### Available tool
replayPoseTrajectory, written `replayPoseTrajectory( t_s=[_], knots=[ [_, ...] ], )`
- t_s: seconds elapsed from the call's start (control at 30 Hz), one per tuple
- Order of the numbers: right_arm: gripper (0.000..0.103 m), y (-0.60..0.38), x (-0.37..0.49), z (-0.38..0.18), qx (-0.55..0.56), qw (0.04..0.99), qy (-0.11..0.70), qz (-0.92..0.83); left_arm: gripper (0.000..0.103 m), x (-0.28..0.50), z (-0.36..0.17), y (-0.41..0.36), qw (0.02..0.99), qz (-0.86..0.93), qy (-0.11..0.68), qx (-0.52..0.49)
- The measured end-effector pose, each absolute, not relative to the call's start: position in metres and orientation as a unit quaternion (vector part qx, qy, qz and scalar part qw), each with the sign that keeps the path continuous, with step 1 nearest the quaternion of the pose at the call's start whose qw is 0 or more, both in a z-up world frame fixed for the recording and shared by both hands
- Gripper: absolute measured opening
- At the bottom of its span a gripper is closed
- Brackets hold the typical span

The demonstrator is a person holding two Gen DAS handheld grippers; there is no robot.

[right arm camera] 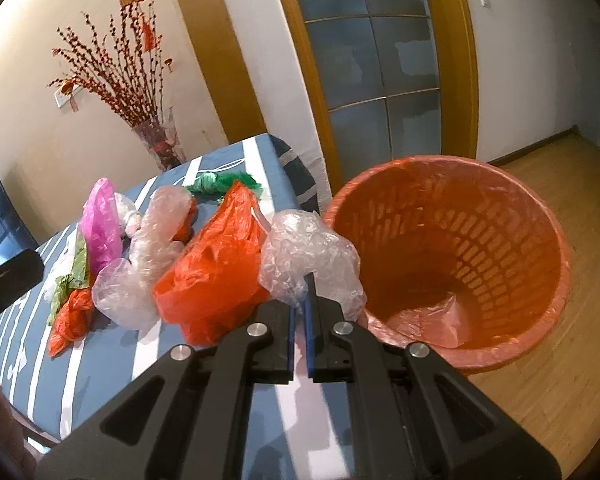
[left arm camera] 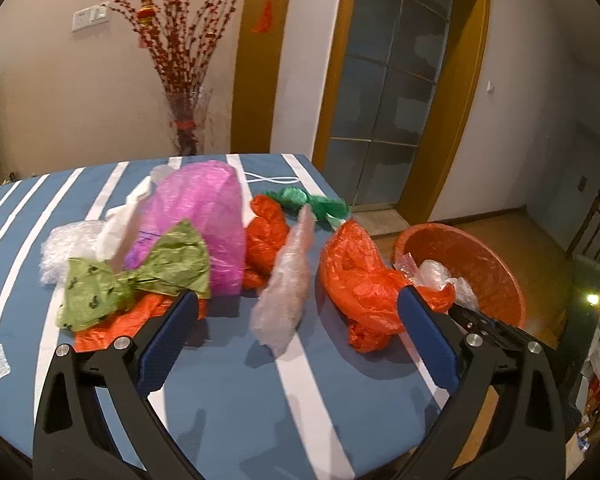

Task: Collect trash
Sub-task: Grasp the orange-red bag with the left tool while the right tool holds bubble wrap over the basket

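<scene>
Crumpled clear plastic bag hangs beside the orange basket.

Cream walls stand behind the desk, which wears a blue cloth with white stripes. At the far wall a glass vase of red branches stands left of a wood-framed glass door; wooden floor lies right

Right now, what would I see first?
Probably the big orange basket on the floor beside the table, with the right gripper shut on a crumpled clear bag near its rim. Then the bright pink bag among colourful bags on the striped blue tablecloth.
</scene>
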State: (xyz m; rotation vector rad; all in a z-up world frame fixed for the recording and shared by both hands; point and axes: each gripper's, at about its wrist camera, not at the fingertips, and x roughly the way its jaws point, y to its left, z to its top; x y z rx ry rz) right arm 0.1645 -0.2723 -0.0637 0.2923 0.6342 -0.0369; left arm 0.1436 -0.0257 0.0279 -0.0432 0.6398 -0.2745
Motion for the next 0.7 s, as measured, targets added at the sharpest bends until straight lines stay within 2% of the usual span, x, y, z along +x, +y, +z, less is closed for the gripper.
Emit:
replayPoseTrajectory(
  t_s=[0.2, 0.7],
  knots=[
    [0.006, -0.284, 0.157, -0.069, 0.148, 0.939, 0.310, -0.027, 0.098, 0.151, 0.023, -0.050, 0.935, -0.149, 0.320, -0.005],
    [0.006, -0.325, 0.130, -0.065, 0.159, 0.943, 0.286, -0.065, 0.086, 0.180, 0.002, -0.101, 0.920, -0.172, 0.352, 0.015]
  ],
)
